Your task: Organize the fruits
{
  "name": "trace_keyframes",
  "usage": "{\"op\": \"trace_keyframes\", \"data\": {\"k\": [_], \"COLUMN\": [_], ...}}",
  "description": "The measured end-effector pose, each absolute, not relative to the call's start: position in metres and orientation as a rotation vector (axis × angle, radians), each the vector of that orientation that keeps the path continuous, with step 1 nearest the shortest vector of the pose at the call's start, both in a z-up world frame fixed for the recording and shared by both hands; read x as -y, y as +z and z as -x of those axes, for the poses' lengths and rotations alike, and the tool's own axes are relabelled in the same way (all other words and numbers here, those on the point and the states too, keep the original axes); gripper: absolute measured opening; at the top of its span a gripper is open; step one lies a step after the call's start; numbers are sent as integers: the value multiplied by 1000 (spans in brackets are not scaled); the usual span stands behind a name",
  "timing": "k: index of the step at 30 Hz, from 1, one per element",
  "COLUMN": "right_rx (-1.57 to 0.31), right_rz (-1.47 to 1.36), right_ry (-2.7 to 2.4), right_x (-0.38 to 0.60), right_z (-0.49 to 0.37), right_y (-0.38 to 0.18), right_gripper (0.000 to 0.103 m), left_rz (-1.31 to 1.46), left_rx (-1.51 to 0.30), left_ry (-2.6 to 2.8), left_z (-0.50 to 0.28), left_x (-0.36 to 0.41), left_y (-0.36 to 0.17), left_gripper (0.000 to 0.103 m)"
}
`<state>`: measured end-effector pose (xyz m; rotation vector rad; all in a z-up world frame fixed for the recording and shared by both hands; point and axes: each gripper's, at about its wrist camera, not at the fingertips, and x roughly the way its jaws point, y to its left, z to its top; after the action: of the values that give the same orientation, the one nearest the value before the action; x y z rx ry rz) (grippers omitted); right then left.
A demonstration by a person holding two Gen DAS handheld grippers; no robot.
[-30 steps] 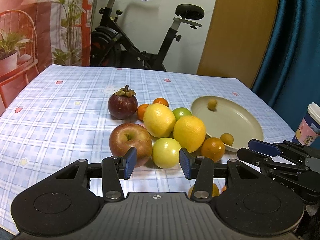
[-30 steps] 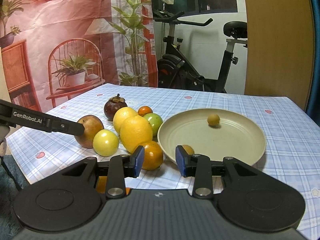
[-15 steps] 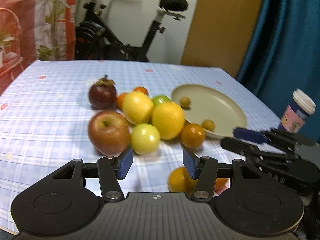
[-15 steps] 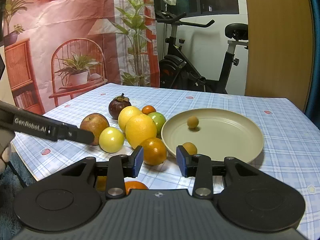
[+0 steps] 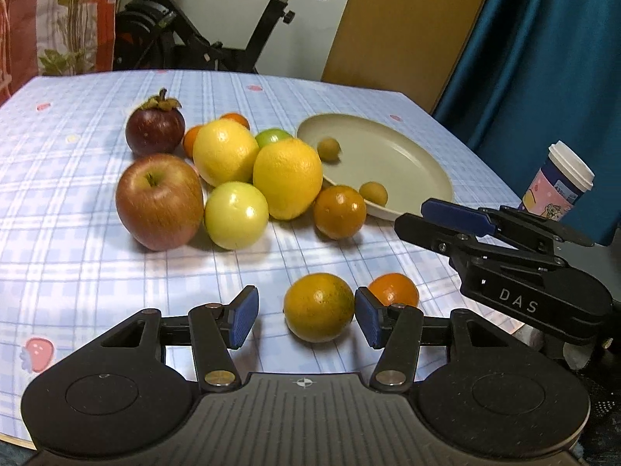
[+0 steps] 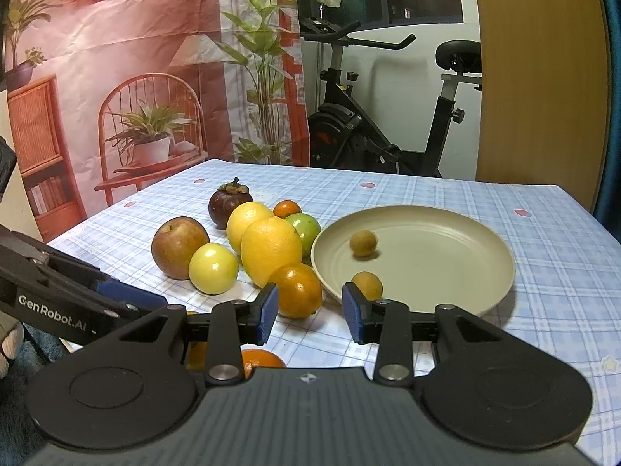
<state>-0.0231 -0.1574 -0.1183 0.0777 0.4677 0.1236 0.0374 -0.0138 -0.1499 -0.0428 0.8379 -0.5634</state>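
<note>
Here an orange (image 5: 318,306) sits between the parted left tongs (image 5: 304,320), beside their right pad.

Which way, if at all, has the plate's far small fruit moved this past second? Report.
Yes. In the right wrist view the far small fruit rolled left across the plate, toward its left rim.

Bare checked blue tablecloth (image 5: 77,264) lies open on the near left, ahead of the black left gripper (image 5: 302,316). Ahead, a tight cluster of fruit from the red apple (image 5: 159,202) to the dark orange (image 5: 339,211) blocks the way. The beige round plate (image 6: 446,248) holds much free room, beside two small brownish fruits (image 6: 363,243).
</note>
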Motion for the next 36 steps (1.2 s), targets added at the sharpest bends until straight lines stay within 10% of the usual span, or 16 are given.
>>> {"op": "trace_keyframes", "data": {"k": [36], "right_rx": [-521], "right_rz": [-24], "right_ry": [191], "right_x": [145], "right_z": [-27], "right_y": [-132], "right_gripper": [42], "left_rz": [56], "left_rx": [-808], "left_ry": [-459], "left_z": [-51], "left_x": [0], "left_y": [-156], "left_gripper": [45]}}
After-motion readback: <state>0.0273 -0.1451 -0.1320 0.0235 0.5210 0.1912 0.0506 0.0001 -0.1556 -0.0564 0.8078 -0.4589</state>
